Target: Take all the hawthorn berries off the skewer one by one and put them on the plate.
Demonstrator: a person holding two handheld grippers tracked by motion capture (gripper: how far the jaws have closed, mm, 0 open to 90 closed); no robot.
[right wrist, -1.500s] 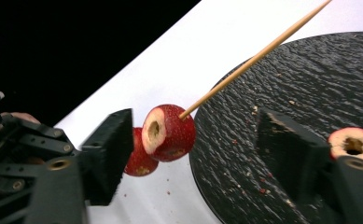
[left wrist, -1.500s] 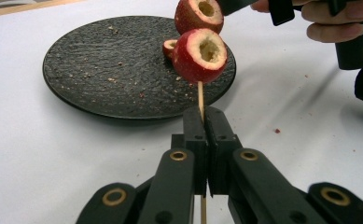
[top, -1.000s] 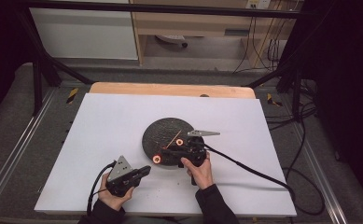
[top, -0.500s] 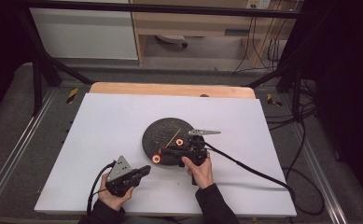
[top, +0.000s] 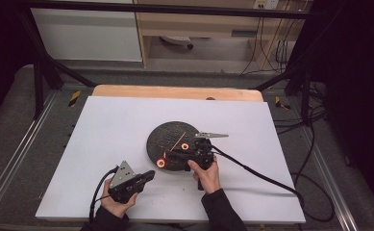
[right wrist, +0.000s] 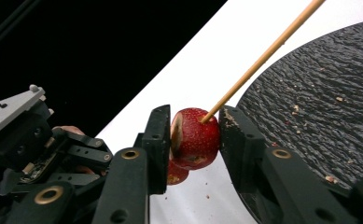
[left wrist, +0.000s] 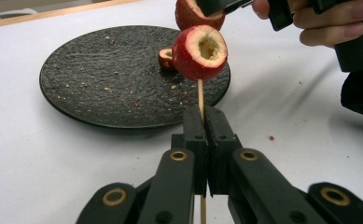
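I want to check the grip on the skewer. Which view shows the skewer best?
The left gripper view: the skewer runs from the shut left gripper up into a cored red fruit. The right gripper view shows its far length; the high view shows a thin line.

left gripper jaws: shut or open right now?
Shut. In the left gripper view the left gripper has its two black pads pressed together on the wooden skewer, which carries a cored red fruit above them.

A lab-style recording rig: a white-topped table (top: pixel 127 125) framed by black metal struts (top: pixel 40 72), metal rails (top: pixel 11 159) on grey carpet, loose cables (top: pixel 276 53) by plain cabinets (top: pixel 86 33).
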